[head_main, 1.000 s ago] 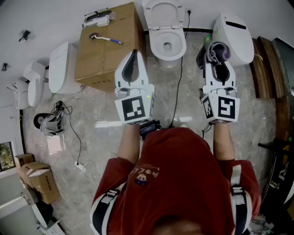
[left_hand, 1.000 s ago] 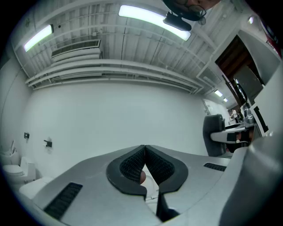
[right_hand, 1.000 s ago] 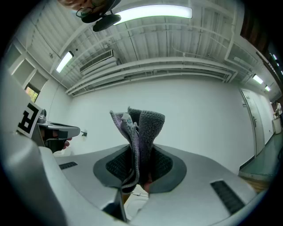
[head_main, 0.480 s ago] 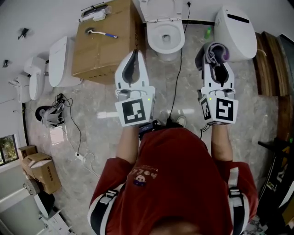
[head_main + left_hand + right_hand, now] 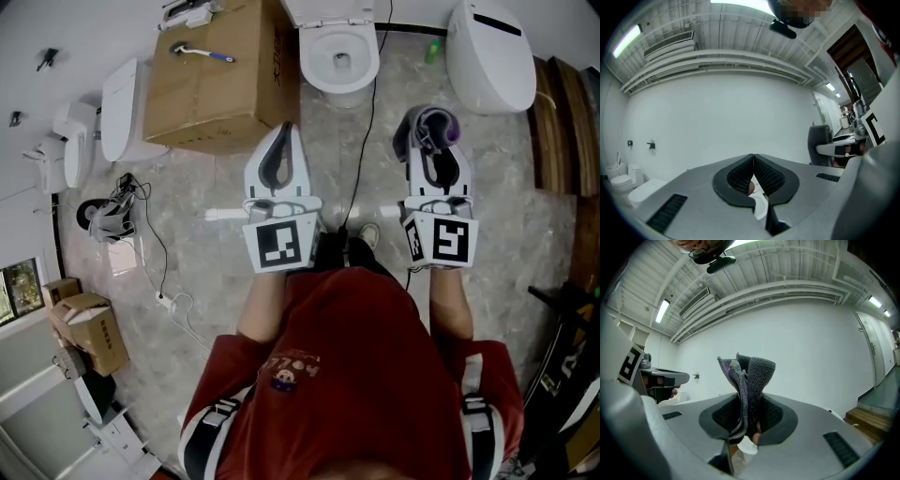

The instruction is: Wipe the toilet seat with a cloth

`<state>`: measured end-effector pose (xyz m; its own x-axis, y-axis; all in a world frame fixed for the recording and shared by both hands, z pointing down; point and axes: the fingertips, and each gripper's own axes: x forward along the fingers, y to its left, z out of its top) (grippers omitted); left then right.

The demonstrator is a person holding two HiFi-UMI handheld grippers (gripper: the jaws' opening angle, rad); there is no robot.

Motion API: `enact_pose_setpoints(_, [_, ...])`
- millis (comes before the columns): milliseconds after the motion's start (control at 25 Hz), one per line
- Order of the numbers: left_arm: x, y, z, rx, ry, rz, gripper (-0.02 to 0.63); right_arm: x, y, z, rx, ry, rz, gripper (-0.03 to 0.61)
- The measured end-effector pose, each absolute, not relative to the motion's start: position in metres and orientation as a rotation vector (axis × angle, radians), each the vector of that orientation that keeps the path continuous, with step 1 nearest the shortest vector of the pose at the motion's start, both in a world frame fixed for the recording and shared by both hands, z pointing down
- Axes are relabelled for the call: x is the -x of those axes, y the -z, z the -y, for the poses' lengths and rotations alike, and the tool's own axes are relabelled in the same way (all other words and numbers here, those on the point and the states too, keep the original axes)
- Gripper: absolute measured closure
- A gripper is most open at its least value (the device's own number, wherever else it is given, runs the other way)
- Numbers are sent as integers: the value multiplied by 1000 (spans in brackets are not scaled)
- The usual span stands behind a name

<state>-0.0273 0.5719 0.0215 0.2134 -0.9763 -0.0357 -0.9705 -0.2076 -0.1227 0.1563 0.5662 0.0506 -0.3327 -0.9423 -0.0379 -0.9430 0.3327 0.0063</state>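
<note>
On the marbled floor [image 5: 187, 234], a cardboard box [image 5: 220, 84] stands just beside the open toilet [image 5: 323, 82]. The upper part of the toilet is cut off by the top edge of the head view. A second toilet [image 5: 492, 52], lid down, stands to the right and is likewise cropped. The left gripper [image 5: 284, 128] is clenched tip to tip with nothing between its jaws. The right gripper [image 5: 747, 399] grasps the grey-purple cloth [image 5: 749, 369]. The cloth stands up in a fold and hides the jaw tips from above. It is well apart from the toilet seat. A brush [image 5: 199, 52] lies on the box. A small green object [image 5: 432, 52] beyond is too small to identify.
</note>
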Motion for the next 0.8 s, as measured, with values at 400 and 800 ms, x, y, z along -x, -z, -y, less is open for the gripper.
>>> enact_pose_setpoints(400, [30,-39,-553,2381,55,-1910,600,-161,-59,-546,1846,-41,-2530,494])
enact_pose_setpoints(800, [90,-21,-450,2368,-92,-1886,600,-107,-36,-451,1878,-168,-2524,494])
